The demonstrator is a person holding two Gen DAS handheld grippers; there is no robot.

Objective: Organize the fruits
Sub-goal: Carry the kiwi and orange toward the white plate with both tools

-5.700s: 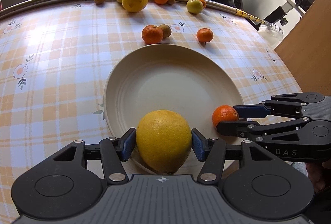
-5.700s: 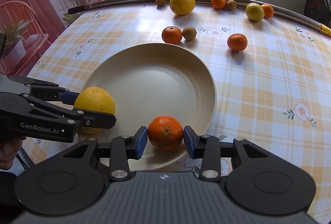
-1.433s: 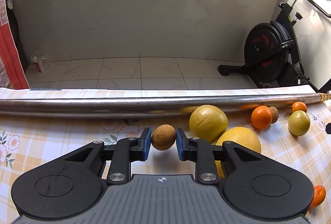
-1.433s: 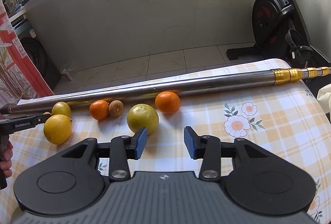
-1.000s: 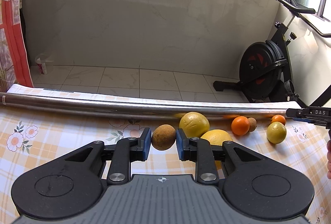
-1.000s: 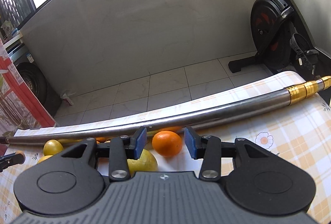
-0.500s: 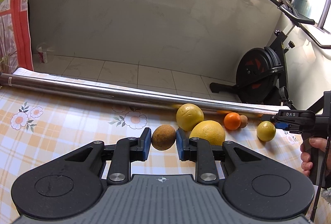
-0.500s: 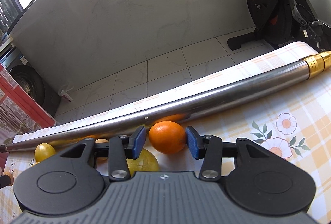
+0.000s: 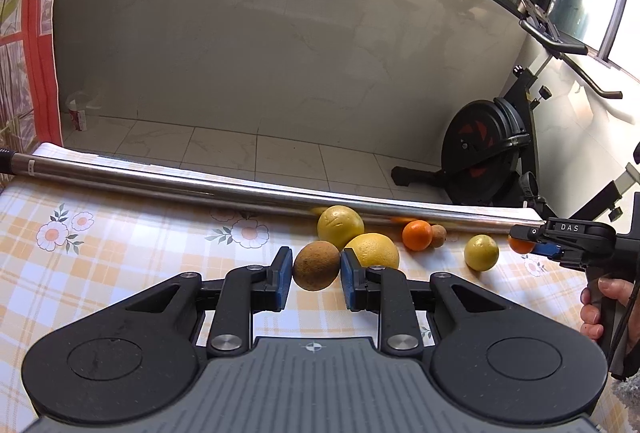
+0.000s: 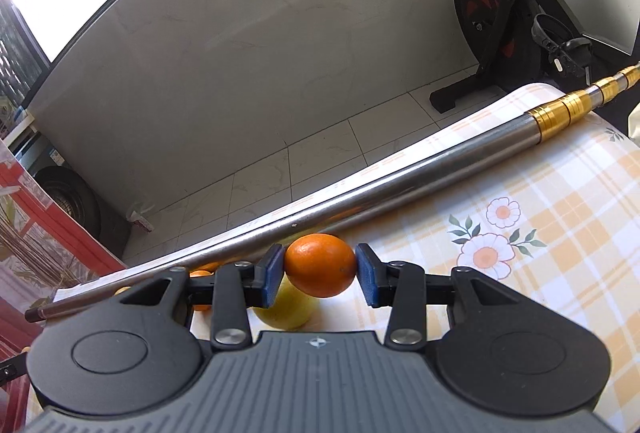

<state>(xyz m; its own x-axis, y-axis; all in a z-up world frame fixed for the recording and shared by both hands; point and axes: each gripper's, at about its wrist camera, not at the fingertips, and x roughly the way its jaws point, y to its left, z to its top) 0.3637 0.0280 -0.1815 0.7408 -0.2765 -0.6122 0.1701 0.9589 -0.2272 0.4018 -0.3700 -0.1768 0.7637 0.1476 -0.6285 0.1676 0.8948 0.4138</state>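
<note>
My left gripper point(image 9: 313, 271) is shut on a small brown fruit point(image 9: 316, 265) just above the checked tablecloth. Behind it lie two large yellow citrus fruits point(image 9: 340, 225) point(image 9: 374, 251), a small orange point(image 9: 417, 235), another brown fruit point(image 9: 438, 235) and a yellow-green lemon point(image 9: 481, 252). My right gripper point(image 10: 320, 269) is shut on an orange point(image 10: 320, 265) near the metal pole point(image 10: 360, 201); it also shows at the right of the left wrist view point(image 9: 524, 245). A yellow fruit point(image 10: 286, 305) lies under it.
A long steel pole point(image 9: 240, 189) with a gold end point(image 10: 572, 109) lies along the table's far edge. Past it are a tiled floor and an exercise bike point(image 9: 488, 153). The plate is out of view.
The right gripper's jaws have closed on the orange, which was between open jaws half a second ago. The left gripper, still holding the brown fruit, has drawn back and risen a little.
</note>
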